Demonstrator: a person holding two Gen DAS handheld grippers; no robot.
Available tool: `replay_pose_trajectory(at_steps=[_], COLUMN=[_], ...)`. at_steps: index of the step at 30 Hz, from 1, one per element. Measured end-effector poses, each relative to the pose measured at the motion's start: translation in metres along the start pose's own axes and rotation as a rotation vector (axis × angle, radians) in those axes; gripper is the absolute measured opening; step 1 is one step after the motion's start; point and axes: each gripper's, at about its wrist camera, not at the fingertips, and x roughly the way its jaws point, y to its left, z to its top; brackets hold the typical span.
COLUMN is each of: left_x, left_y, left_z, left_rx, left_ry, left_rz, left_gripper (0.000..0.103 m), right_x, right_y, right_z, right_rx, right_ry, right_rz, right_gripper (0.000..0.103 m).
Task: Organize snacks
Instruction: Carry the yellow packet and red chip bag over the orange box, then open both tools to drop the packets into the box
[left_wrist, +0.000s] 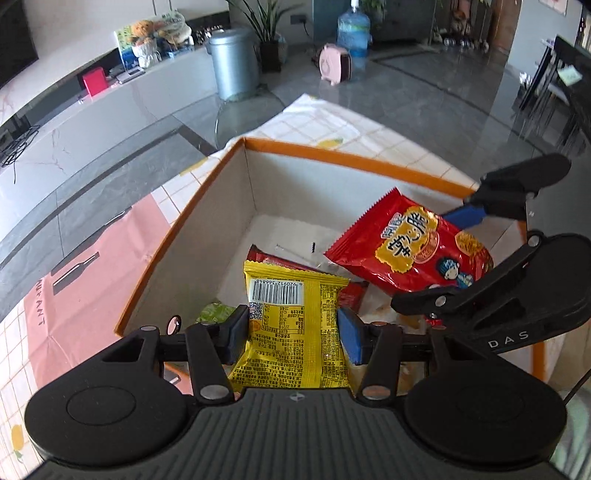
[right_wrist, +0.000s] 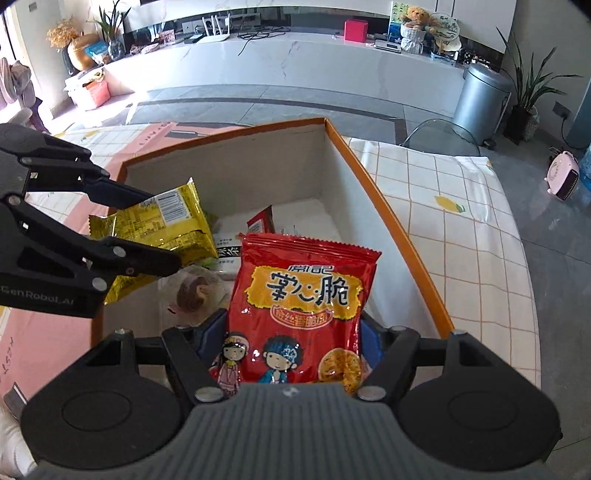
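An orange-rimmed cardboard box (left_wrist: 351, 157) (right_wrist: 388, 210) stands on the tablecloth with several snacks lying inside. My left gripper (left_wrist: 291, 332) is shut on a yellow snack packet (left_wrist: 291, 325) and holds it over the box's near side; the packet also shows in the right wrist view (right_wrist: 162, 225). My right gripper (right_wrist: 291, 339) is shut on a red snack bag (right_wrist: 303, 302) with yellow lettering, held above the box; the bag shows in the left wrist view (left_wrist: 410, 247). The two grippers are side by side over the box.
In the box lie a red packet (right_wrist: 262, 221), a green packet (left_wrist: 214, 314), a clear-wrapped brown pastry (right_wrist: 192, 291) and a white pack. A checked tablecloth (right_wrist: 461, 221) covers the table. A metal bin (right_wrist: 480, 99), plant and pink heater stand on the floor beyond.
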Motion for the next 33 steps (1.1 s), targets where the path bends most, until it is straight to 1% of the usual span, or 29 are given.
replay_pose_trajectory(at_steps=[4,9,18,20,21,23,25,28,29,33], left_x=[0.017,0.034,0.048,0.05,0.05,0.05,0.047,0.039,0.036,0.022], left_y=[0.002,0.005,0.007,0.009,0.009,0.01,0.011,0.011,0.011,0.008], left_z=[0.005,0.011,0.016,0.016,0.015,0.015,0.015,0.016,0.017,0.019], left_rx=[0.031,0.046,0.056,0.053,0.052,0.047,0.045,0.047,0.045,0.043], left_ry=[0.05,0.114,0.157,0.156,0.154,0.155,0.151,0.128,0.121,0.102], left_rz=[0.009,0.025,0.044,0.049,0.055,0.052,0.052,0.059,0.059,0.068], left_gripper=[0.059,0.059,0.06,0.062,0.066,0.067,0.073,0.081,0.081,0.082], right_x=[0.018,0.036,0.051,0.051,0.05,0.049,0.047,0.044,0.041,0.029], right_y=[-0.001,0.001,0.01,0.011,0.012,0.014,0.018,0.022,0.024,0.024], right_z=[0.008,0.015,0.019,0.019,0.019,0.02,0.022,0.025,0.026,0.029], right_rx=[-0.035,-0.083,-0.119,-0.118,-0.119,-0.123,-0.13,-0.143,-0.143,-0.114], right_ry=[0.024,0.059,0.112,0.117,0.119,0.124,0.128,0.12,0.113,0.103], right_rz=[0.025,0.023,0.023,0.022,0.02,0.018,0.014,-0.002,-0.012,-0.016], right_gripper=[0.069,0.069,0.07,0.071,0.072,0.074,0.076,0.085,0.091,0.092])
